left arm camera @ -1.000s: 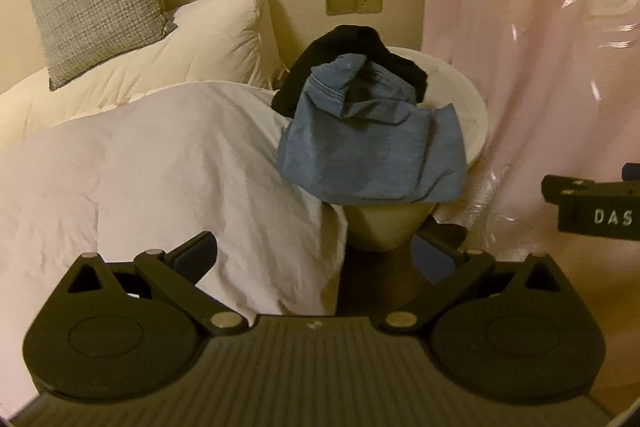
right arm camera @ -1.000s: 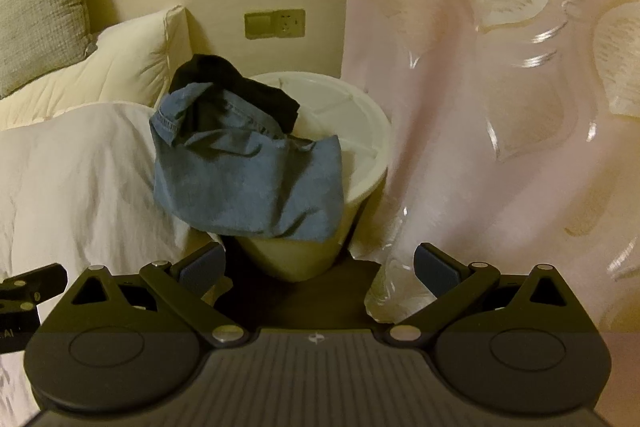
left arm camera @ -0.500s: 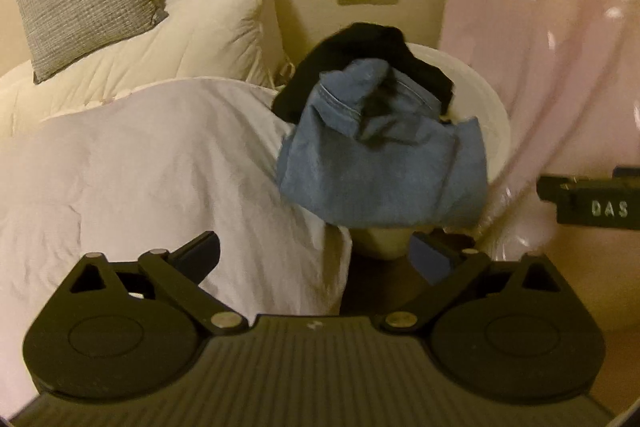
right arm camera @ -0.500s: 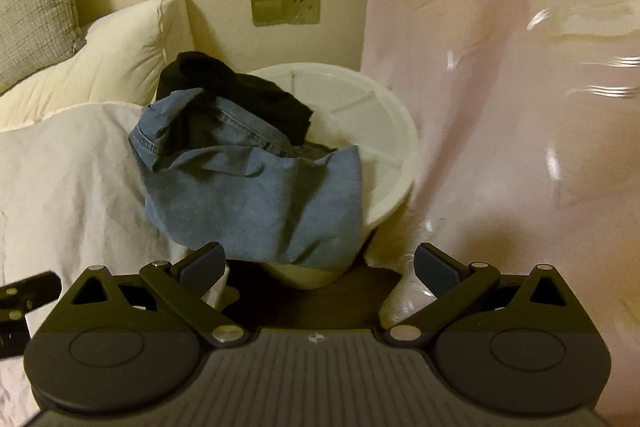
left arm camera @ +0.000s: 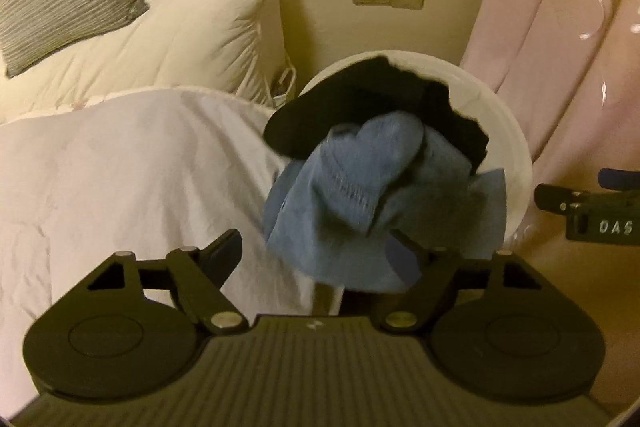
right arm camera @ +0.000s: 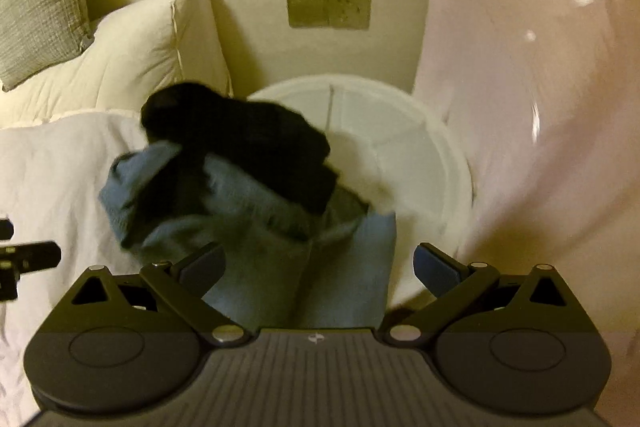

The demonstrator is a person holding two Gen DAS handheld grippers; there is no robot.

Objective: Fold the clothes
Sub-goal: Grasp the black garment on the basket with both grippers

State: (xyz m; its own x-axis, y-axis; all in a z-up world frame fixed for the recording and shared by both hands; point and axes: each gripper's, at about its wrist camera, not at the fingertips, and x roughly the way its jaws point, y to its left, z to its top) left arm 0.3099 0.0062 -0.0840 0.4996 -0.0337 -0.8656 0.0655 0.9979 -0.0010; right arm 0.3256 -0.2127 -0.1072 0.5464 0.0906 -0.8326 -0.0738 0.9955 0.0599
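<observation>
The bed [left arm camera: 132, 163], under its pale wrinkled cover, filled the left of both views, with a pink curtain [right arm camera: 540, 107] on the right. Between them stood a white round basket [right arm camera: 420, 147], and the clothes were heaped on its near-left rim: a blue denim garment [left arm camera: 360, 187] hanging down the front, touching the bed cover, with a black garment [right arm camera: 248, 135] lying on top of it.

The left gripper [left arm camera: 320, 259] had just been narrowing its fingers, yet they pressed on nothing; the denim's lower hem hung in the gap between them. The right gripper [right arm camera: 316, 267] had its fingers spread wide, with denim in the gap too, but unpinched.

The step in hand looked like lifting the denim out to the bed. To do it well, each gripper should probably pinch a single layer at the hem or waistband, well apart, and lift slowly so the black piece slides off rather than dragging along.

The only legible writing was "DAS" on the right gripper's side, seen from the left wrist.
</observation>
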